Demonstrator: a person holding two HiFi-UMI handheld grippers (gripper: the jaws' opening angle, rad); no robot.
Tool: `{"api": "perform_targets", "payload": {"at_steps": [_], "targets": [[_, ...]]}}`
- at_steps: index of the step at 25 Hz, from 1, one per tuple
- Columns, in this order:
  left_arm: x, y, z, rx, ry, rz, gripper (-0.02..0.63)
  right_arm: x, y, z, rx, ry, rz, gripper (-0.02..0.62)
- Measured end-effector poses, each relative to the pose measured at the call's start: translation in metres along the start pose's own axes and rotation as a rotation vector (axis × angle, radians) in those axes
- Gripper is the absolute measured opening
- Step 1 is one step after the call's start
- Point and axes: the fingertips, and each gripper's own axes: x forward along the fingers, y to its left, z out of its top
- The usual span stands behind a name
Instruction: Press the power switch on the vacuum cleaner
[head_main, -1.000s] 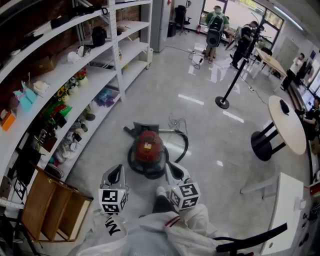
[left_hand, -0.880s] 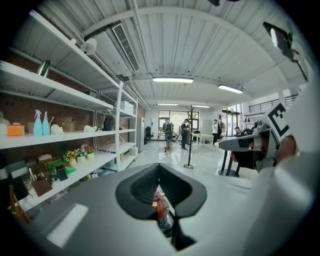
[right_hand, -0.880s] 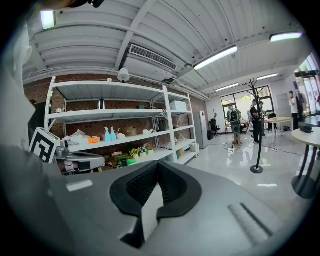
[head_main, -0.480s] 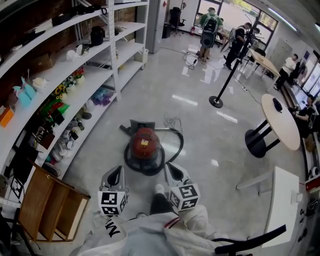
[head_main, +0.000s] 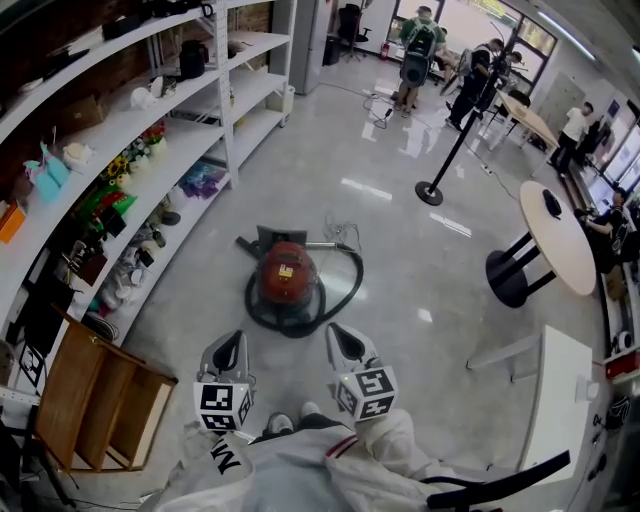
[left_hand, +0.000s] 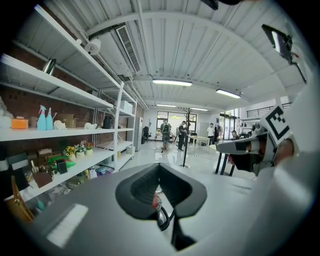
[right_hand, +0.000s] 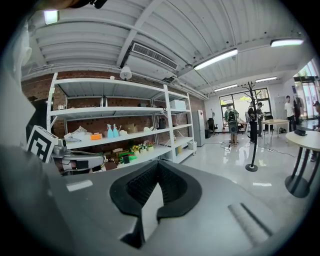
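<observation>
The vacuum cleaner is a red, round canister on a black base, standing on the glossy floor with its black hose looped round its right side. In the head view my left gripper and right gripper hang side by side just short of it, not touching it. Both are shut with nothing in them. In the left gripper view a sliver of the red vacuum cleaner shows through the slit under the left gripper. The right gripper points past it at shelves and floor. No switch can be made out.
White shelving full of small items runs along the left, with a wooden crate at its near end. A round table and a white table stand right. A black post stand and several people are at the back.
The vacuum cleaner has slid up and away from the grippers in the head view, widening the gap. Both grippers have kept their place and stayed shut.
</observation>
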Motion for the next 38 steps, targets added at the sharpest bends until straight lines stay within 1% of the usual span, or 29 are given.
{"api": "perform_targets", "payload": {"at_steps": [8, 18, 21, 25, 38], "targets": [[0.008, -0.018, 0.005, 0.01, 0.013, -0.005, 0.0, -0.003, -0.012, -0.002, 0.015, 0.011, 0.019, 0.0], [0.023, -0.044, 0.015, 0.031, 0.007, -0.008, 0.0, -0.009, -0.034, 0.003, 0.026, -0.004, 0.039, 0.0], [0.025, -0.049, 0.016, 0.036, 0.009, -0.009, 0.0, -0.011, -0.038, 0.004, 0.025, -0.013, 0.033, 0.0], [0.025, -0.051, 0.016, 0.042, 0.012, -0.004, 0.0, -0.013, -0.039, 0.006, 0.013, -0.028, 0.032, -0.002], [0.024, -0.052, 0.014, 0.031, 0.014, 0.004, 0.0, -0.011, -0.038, 0.0, 0.016, -0.01, 0.046, -0.002]]}}
